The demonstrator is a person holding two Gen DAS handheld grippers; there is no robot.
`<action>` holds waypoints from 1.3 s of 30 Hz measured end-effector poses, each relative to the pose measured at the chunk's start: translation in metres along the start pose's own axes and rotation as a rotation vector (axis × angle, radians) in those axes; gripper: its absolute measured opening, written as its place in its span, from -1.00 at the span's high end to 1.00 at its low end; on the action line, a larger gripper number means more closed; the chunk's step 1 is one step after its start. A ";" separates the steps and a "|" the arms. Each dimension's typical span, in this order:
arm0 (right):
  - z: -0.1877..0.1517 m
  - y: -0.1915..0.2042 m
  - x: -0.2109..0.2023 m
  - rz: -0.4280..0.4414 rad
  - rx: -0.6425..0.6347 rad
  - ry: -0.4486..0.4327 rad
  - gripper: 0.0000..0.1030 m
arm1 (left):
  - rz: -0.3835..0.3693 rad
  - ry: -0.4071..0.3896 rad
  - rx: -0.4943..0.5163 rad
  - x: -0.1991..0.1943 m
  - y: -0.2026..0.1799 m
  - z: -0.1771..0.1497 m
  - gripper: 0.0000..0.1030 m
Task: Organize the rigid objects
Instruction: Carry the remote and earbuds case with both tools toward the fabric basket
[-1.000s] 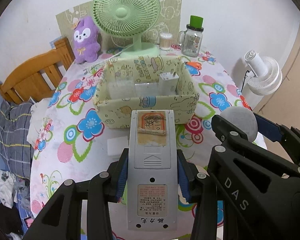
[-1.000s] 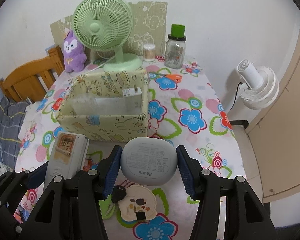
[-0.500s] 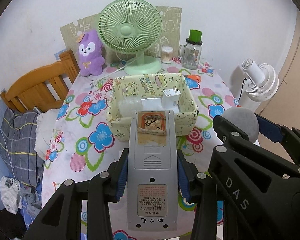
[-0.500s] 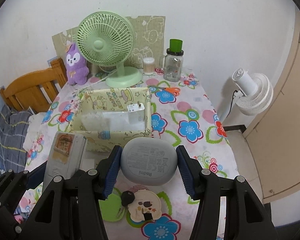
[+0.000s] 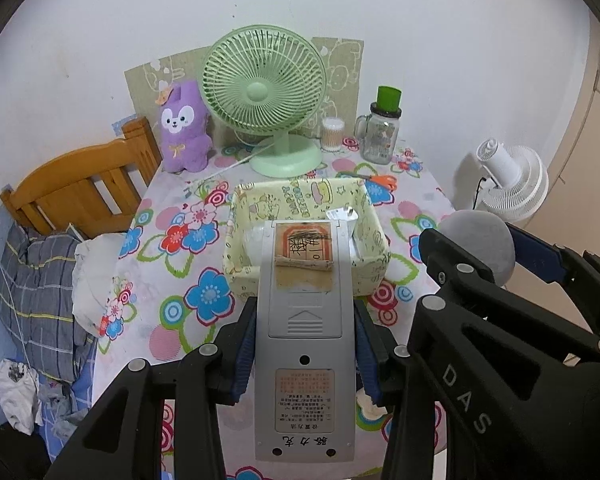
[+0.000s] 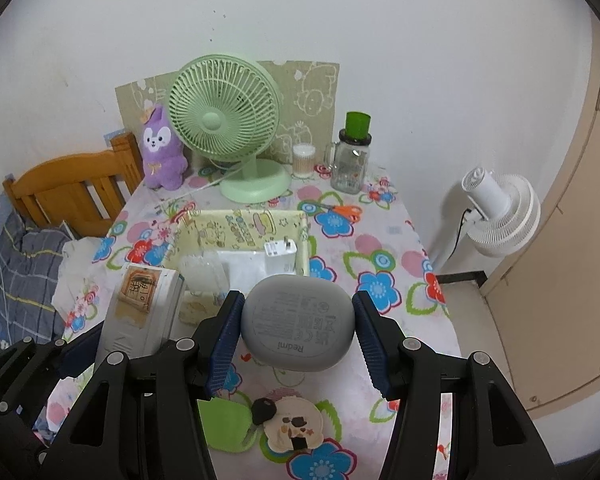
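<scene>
Both grippers lifted higher above the yellow box [image 6: 242,222] at 12 o'clock; left gripper [image 5: 305,344] clamps the remote [image 5: 305,360], right gripper [image 6: 296,326] clamps the earbud case [image 6: 298,322]. Charger [image 6: 280,254] already inside, these two still to drop.

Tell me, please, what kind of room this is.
Probably a bedroom at home: a wooden bed frame with bedding beside a table with a floral cloth, plus a plush toy.

The left black two-finger gripper with blue pads [image 5: 304,344] has its jaws clamped on the long sides of a grey rectangular plastic remote control [image 5: 304,340], held back-side up. The right black gripper [image 6: 296,328] (just beside the left one) pinches a rounded grey plastic earbud case [image 6: 298,322] between its jaws.
</scene>
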State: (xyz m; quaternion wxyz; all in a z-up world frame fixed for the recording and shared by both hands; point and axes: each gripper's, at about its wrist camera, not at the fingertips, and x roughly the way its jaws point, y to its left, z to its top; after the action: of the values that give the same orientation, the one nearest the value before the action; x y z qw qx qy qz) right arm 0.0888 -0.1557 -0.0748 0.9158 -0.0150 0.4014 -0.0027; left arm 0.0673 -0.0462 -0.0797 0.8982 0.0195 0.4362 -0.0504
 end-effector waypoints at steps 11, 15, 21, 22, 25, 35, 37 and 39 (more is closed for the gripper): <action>0.015 0.004 0.003 -0.003 -0.012 -0.009 -0.14 | 0.002 -0.017 -0.003 0.001 0.005 0.015 0.12; 0.022 0.004 0.007 -0.001 0.002 -0.011 -0.14 | 0.002 -0.019 0.009 0.004 0.007 0.021 0.12; 0.032 0.002 0.016 0.003 0.011 -0.012 -0.14 | -0.003 -0.025 0.012 0.012 0.007 0.033 0.12; 0.035 0.002 0.018 0.002 0.011 -0.012 -0.14 | -0.004 -0.025 0.013 0.014 0.006 0.036 0.12; 0.041 0.000 0.026 -0.001 0.015 -0.009 -0.14 | -0.011 -0.026 0.015 0.021 0.005 0.045 0.12; 0.059 -0.007 0.061 -0.012 0.038 0.018 -0.14 | -0.024 -0.006 0.028 0.053 0.001 0.068 0.12; 0.062 -0.010 0.069 -0.014 0.040 0.025 -0.14 | -0.026 0.000 0.030 0.059 0.000 0.071 0.12; 0.065 -0.011 0.077 -0.015 0.041 0.034 -0.14 | -0.029 0.009 0.031 0.068 -0.001 0.075 0.12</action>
State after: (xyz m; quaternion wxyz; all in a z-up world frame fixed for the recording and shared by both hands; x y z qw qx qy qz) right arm 0.1890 -0.1664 -0.0869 0.9090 0.0009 0.4164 -0.0183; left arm 0.1673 -0.0579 -0.0866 0.8951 0.0275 0.4394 -0.0704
